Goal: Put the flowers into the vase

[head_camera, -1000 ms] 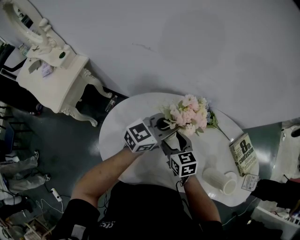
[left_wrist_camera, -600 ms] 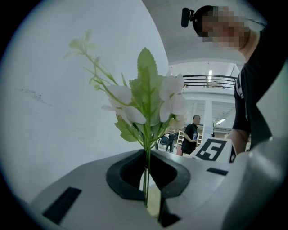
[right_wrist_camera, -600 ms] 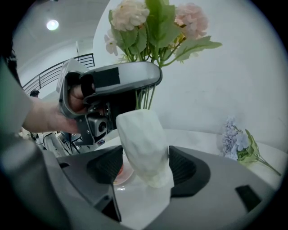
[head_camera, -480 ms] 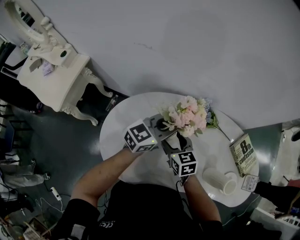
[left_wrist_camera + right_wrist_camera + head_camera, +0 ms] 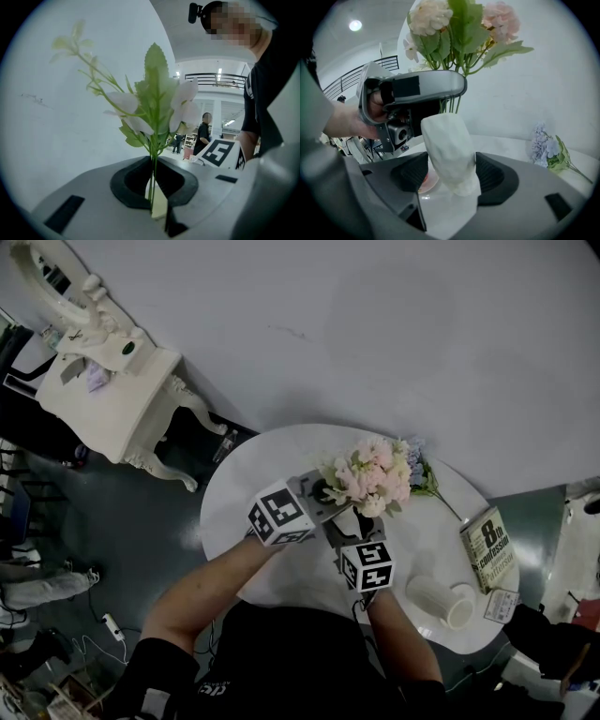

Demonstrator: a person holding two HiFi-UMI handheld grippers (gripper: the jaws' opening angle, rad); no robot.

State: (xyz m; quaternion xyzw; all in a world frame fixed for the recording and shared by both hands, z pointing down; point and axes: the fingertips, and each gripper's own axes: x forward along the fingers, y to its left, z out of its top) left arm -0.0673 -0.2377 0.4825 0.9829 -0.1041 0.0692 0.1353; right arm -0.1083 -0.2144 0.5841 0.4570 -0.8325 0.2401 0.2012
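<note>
Above the round white worktop (image 5: 246, 502), the bouquet of pink and cream flowers (image 5: 371, 476) stands upright, its green stems (image 5: 153, 171) at the mouth of the white textured vase (image 5: 449, 145). The left tongs (image 5: 154, 190) clench the stems; the right tongs (image 5: 451, 174) grasp the vase.

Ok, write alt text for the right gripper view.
The right gripper grips a white vase between its jaws. Just behind, the left gripper holds pink and cream flowers, their stems at the vase's mouth. A lilac sprig lies on the white table at right.
</note>
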